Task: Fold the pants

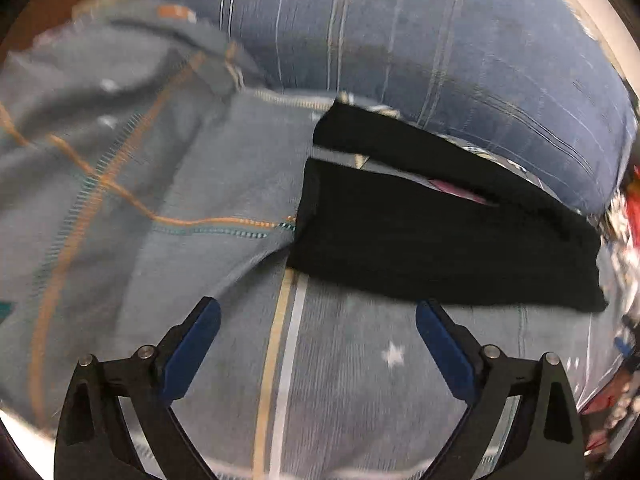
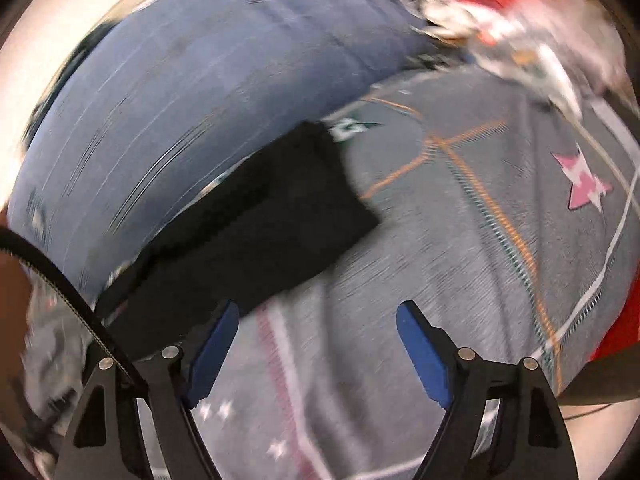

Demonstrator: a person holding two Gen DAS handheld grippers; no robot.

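Both views blurred; readings approximate. The black pants (image 1: 440, 232) lie already folded into a long, narrow band on a grey-blue patterned bed cover (image 1: 340, 380), with a striped blue pillow (image 1: 400, 32) just beyond them. From the left hand-held gripper (image 1: 318, 316) the band sits ahead and to the right, its near long edge just past the right fingertip, its long axis running from ahead-centre out to the far right. From the right hand-held gripper (image 2: 318, 316) the same band (image 2: 248, 232) sits ahead and to the left, its near end touching or just above the left fingertip; the axis slants from near-left to ahead-centre. Both pairs of jaws stand apart with only bed cover between them; nothing is clamped. Judgement: the right hand-held gripper is nearer one end, the left nearer the other, so a further fold would bring end to end along that axis.
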